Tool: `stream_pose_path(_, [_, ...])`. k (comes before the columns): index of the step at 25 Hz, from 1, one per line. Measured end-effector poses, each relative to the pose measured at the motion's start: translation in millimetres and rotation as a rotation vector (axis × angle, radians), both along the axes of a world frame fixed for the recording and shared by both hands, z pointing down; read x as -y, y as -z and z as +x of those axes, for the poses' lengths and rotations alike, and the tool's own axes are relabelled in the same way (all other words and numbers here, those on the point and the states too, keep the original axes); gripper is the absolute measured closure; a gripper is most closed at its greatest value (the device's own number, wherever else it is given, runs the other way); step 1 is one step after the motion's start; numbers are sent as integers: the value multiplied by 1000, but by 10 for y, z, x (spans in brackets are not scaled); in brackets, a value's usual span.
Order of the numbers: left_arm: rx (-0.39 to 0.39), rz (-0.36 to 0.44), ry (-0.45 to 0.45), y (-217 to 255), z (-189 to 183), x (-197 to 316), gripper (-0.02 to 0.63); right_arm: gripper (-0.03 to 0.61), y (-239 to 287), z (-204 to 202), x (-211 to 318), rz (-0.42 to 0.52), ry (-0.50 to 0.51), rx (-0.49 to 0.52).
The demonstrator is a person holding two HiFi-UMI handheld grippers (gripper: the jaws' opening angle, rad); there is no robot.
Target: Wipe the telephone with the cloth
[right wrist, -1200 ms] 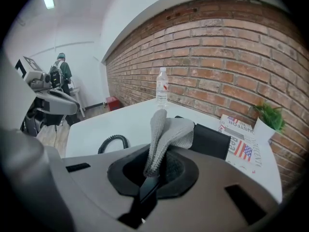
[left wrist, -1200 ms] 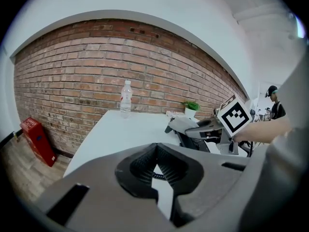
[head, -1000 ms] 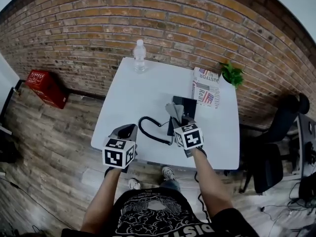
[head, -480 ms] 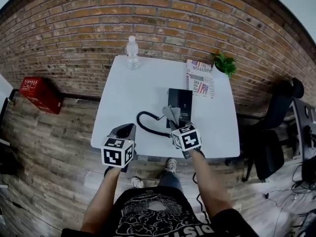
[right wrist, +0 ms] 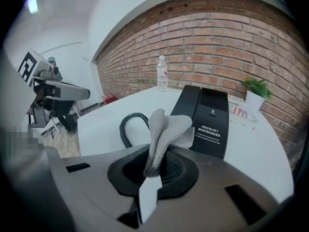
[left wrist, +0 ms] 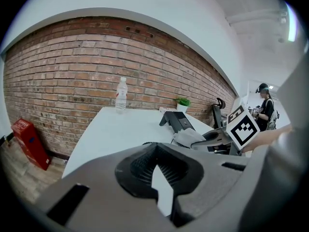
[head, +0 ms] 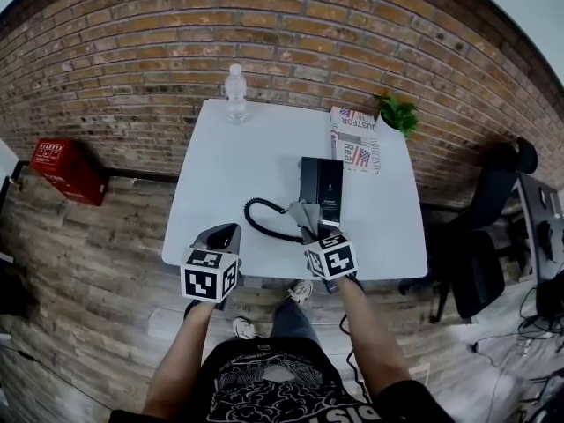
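Observation:
A black telephone [head: 321, 190] lies on the white table [head: 229, 161], and its coiled cord [head: 263, 223] loops to the left. My right gripper [head: 312, 229] is at the phone's near end, shut on a grey cloth [head: 305, 212]. In the right gripper view the cloth [right wrist: 163, 132] sticks up bunched from my right gripper [right wrist: 154, 166], just in front of the telephone [right wrist: 208, 119]; I cannot tell whether they touch. My left gripper [head: 221, 236] hovers over the table's near left edge, apart from the phone. In its own view my left gripper [left wrist: 157, 161] is shut with nothing in it.
A water bottle [head: 234, 92] stands at the table's far edge. A newspaper [head: 354, 152] and a small potted plant [head: 398, 115] sit at the far right corner. A brick wall runs behind the table. A red box [head: 67, 171] lies on the floor at left, and a black office chair [head: 480, 280] stands at right.
My right gripper has drawn the cloth back along the telephone toward me, uncovering most of the phone. The left gripper has hardly moved.

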State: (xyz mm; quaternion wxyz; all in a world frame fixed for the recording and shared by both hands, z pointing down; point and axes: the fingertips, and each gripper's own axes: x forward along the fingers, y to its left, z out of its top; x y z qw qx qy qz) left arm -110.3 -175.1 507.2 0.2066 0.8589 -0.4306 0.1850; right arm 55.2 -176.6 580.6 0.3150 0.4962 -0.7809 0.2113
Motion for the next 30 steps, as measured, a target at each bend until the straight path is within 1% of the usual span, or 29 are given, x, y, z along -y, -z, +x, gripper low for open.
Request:
stream_pose_path(7, [-8,-12,5,-40,-33,16,607,568,-8,-56,-50,-8,20,-5])
stream_pose_path(15, [-13,5,17,16,31,170,607,568,384,72,67,85,20,-10])
stream_pose_path(23, [-14,6,-1,33,218,332,607,568,819,231,420,169,41,-41])
stream_pose_path(30, [-16,-3,10,7,242,437,607,568,1119,225,813,218,86,-79])
